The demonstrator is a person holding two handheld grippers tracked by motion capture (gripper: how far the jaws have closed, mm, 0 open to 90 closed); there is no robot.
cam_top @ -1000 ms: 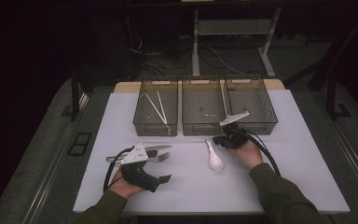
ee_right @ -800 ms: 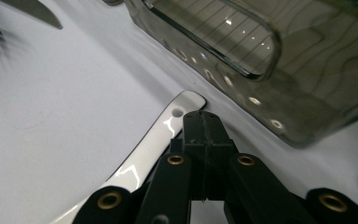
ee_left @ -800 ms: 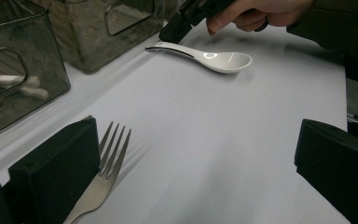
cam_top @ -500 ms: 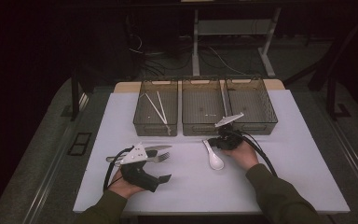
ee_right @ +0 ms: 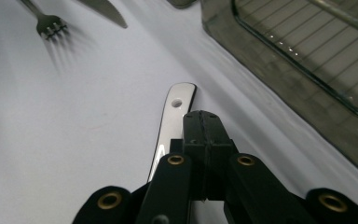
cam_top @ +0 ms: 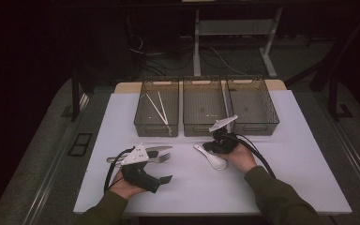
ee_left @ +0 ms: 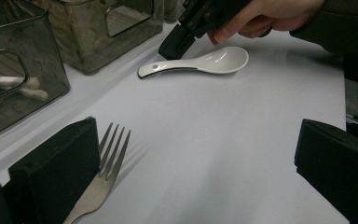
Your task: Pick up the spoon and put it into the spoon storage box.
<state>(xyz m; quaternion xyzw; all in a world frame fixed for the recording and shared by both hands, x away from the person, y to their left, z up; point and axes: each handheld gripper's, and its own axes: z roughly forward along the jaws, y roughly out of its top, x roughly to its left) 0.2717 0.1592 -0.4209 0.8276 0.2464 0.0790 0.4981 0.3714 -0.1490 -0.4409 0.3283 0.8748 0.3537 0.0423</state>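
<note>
A dim room with grey floor (cam_top: 28, 140), a white desk frame (cam_top: 234, 28) and tangled cables (cam_top: 168, 51) behind.

Three dark bins (cam_top: 205, 132) stand in a row on the far half of the white table (cam_top: 286, 159); the left one holds white chopsticks (cam_top: 157, 106). Near them, the right gripper (cam_top: 218, 140) sits over the handle of a white spoon (cam_top: 212, 158). At near left, the left gripper (cam_top: 155, 183) is held beside a fork (cam_top: 155, 158) and a knife (cam_top: 158, 148).
</note>
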